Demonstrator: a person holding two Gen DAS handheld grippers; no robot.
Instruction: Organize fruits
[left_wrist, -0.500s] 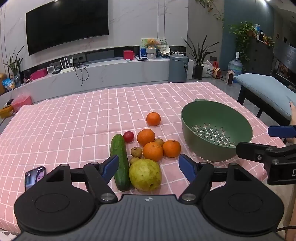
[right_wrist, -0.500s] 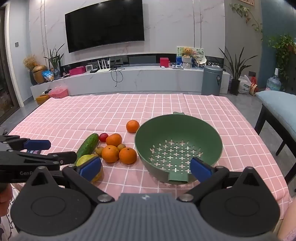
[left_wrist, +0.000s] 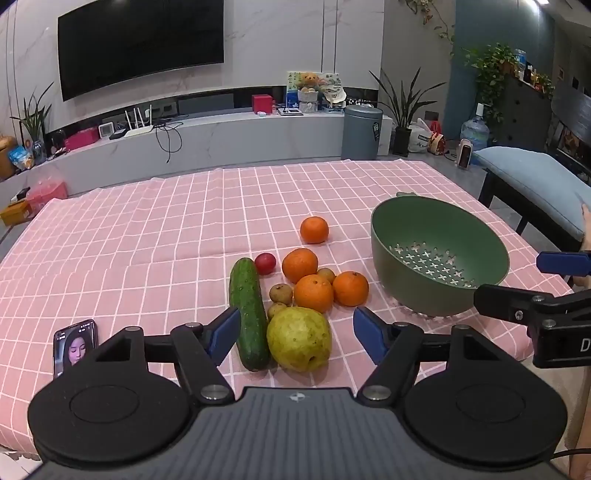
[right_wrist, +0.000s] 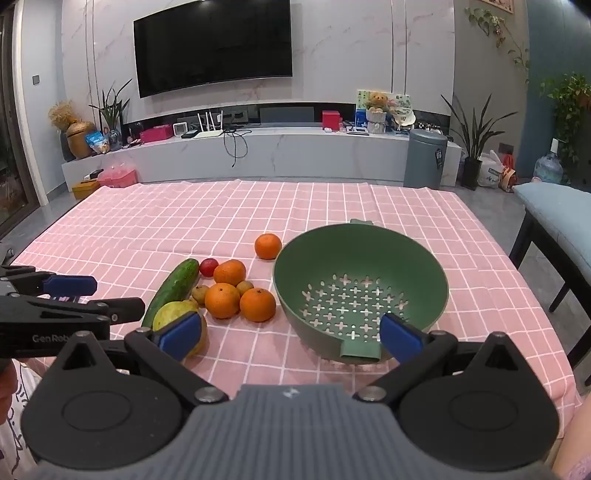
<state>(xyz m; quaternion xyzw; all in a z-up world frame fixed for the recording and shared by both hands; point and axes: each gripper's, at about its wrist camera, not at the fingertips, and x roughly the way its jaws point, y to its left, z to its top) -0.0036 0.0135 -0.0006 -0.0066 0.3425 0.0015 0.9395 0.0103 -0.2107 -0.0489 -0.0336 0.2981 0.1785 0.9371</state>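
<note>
A pile of produce lies on the pink checked tablecloth (left_wrist: 147, 236): a yellow-green pear (left_wrist: 298, 339), a cucumber (left_wrist: 248, 311), several oranges (left_wrist: 313, 292), a small red fruit (left_wrist: 265, 263) and small brown fruits (left_wrist: 280, 293). An empty green colander (left_wrist: 439, 254) stands to the right; in the right wrist view (right_wrist: 360, 291) it is straight ahead. My left gripper (left_wrist: 297, 336) is open, its fingers either side of the pear and cucumber, short of them. My right gripper (right_wrist: 290, 338) is open and empty before the colander's near handle.
A phone (left_wrist: 74, 347) lies face up at the near left of the table. A bench with a blue cushion (left_wrist: 532, 181) stands off the table's right side. A TV wall and low cabinet are behind the table.
</note>
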